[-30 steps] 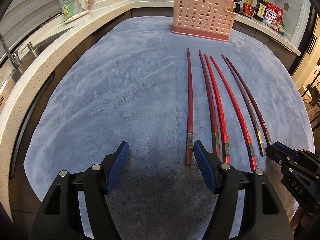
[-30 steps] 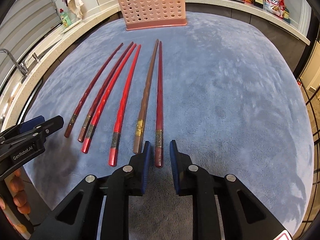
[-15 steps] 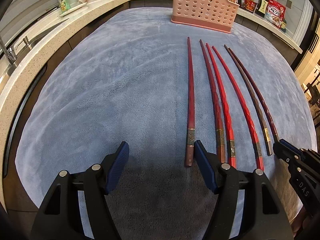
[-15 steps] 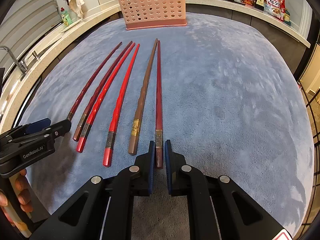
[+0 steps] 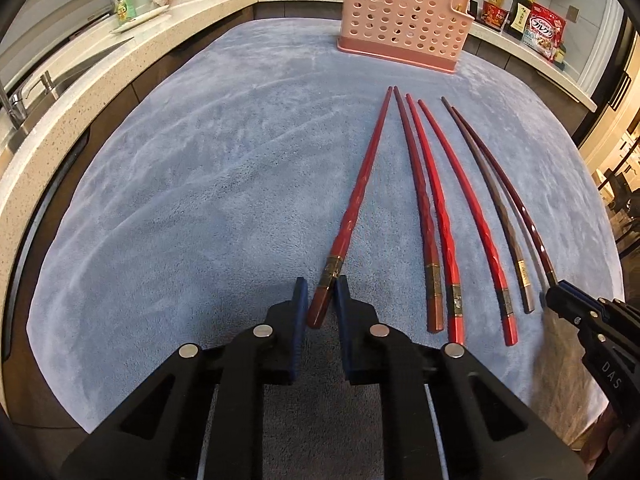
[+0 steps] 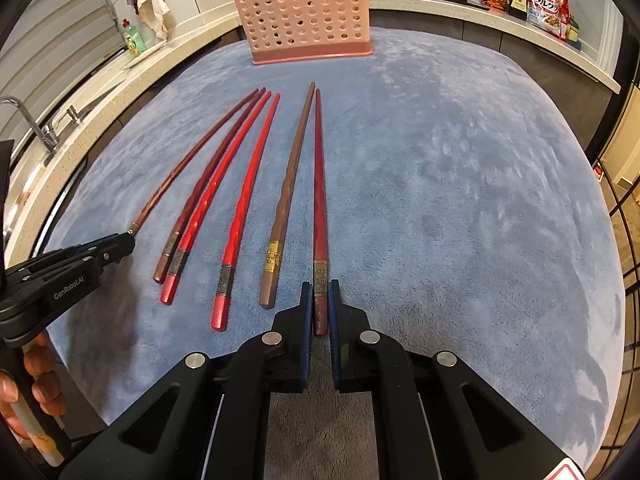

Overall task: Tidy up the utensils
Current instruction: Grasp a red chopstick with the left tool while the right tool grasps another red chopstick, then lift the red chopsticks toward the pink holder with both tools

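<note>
Grey fleece mat (image 5: 200,200) on counter | six chopsticks side by side, tips toward pink basket (image 5: 400,20) | left gripper (image 5: 320,300) just closed, clamped on outermost red chopstick (image 5: 360,184) by thick end | right gripper (image 6: 318,304) clamped on dark red chopstick (image 6: 319,184) at opposite edge of row

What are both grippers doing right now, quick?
Left gripper: jaws have just closed on the butt of the leftmost red chopstick.
Right gripper: shut on the butt of the rightmost dark red chopstick.
</note>
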`<act>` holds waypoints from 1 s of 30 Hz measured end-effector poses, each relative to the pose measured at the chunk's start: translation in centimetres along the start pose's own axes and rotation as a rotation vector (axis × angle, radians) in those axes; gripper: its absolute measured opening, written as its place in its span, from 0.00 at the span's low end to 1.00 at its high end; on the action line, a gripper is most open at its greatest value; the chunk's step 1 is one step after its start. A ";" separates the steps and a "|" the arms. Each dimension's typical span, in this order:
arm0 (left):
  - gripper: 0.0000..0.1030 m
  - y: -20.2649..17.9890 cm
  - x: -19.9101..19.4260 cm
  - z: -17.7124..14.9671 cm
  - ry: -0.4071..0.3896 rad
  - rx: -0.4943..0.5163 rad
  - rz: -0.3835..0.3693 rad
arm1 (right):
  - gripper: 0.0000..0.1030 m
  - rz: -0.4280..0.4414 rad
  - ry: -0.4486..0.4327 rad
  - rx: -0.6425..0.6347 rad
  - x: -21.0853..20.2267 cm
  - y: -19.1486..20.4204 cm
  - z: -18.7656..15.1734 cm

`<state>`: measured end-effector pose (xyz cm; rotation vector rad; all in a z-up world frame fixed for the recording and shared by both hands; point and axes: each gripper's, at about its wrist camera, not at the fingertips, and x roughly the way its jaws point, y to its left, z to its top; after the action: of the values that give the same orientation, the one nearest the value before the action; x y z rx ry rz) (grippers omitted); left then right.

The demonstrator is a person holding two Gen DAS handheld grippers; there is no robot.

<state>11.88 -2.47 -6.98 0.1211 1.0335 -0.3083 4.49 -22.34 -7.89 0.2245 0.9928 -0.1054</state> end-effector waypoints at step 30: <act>0.09 1.1 -11.0 10.9 -0.268 -0.045 -0.045 | 0.07 0.035 -0.387 0.046 -12.5 -2.5 12.2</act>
<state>16.02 -1.90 8.00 0.0148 0.7779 -0.3326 7.19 -27.79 8.71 0.2530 0.6020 -0.1340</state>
